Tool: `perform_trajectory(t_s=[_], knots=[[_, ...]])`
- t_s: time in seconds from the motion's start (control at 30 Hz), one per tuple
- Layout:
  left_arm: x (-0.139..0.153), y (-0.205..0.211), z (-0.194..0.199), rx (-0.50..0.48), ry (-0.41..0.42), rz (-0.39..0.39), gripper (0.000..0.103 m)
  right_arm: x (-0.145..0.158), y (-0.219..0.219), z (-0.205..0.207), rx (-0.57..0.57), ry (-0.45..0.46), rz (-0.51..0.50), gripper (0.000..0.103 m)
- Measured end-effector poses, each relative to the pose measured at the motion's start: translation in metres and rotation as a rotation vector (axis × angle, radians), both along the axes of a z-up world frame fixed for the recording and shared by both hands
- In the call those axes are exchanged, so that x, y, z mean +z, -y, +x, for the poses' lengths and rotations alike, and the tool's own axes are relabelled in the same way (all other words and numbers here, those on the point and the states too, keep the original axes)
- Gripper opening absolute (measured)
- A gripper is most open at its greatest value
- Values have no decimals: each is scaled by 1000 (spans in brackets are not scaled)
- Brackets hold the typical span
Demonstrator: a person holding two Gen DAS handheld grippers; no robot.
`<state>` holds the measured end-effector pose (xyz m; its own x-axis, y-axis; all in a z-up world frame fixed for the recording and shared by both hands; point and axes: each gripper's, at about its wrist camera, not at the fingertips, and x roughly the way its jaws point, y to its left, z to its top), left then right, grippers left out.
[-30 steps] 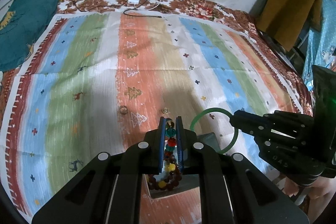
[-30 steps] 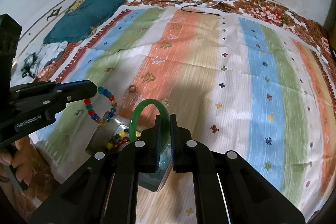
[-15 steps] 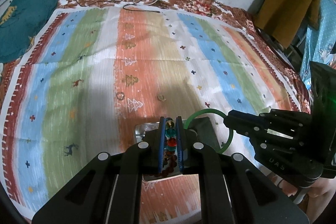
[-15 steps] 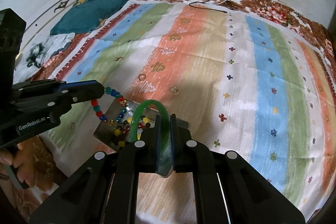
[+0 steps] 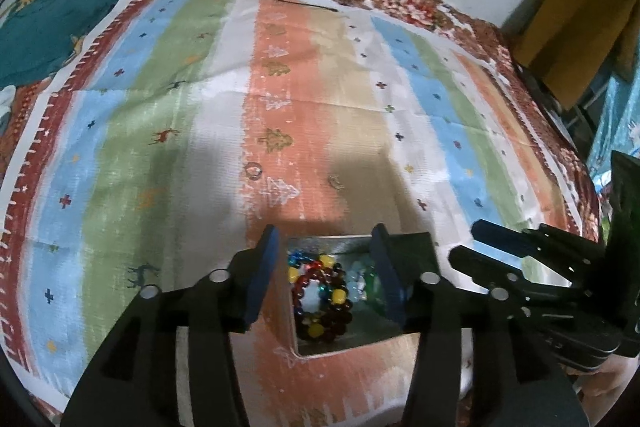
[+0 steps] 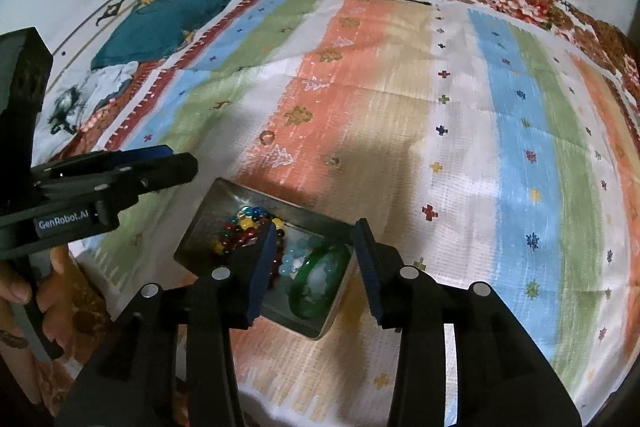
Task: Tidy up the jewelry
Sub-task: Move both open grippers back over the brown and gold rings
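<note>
Both my grippers just let go over the metal tray (image 6: 208,211).
My left gripper (image 5: 326,273), printed "GenRobot.AI", and right gripper (image 6: 316,263) have just been opening, nothing clamped; beaded bracelet (image 5: 322,303) and green bangle (image 6: 318,285) lie inside.

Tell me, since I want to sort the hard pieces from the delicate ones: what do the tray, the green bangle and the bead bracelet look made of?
Tray: likely thin sheet metal, dull grey with a soft sheen on its walls. Green bangle: glossy, translucent green with pale highlights, so glass, jade or plastic; the look cannot settle it. Bead bracelet: shiny round beads, dark red with yellow ones, probably glass or plastic.
</note>
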<state>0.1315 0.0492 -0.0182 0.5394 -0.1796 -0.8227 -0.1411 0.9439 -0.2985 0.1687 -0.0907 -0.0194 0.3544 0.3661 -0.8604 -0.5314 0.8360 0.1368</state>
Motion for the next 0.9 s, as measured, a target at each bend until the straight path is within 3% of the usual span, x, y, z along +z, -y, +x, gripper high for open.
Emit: perform_trajectory(t_s=[0.17,0.4,0.9], knots=[[-5,-8,9,20,-20,8,60,-2,-2,8,-8,-4,1,50],[-14,-16,24,33,-53,30,63,-7,-8,19,3,-8,-1,56],[-33,-34,55,57,-113,87,65,-27,-23,43,16,-46,-37,57]])
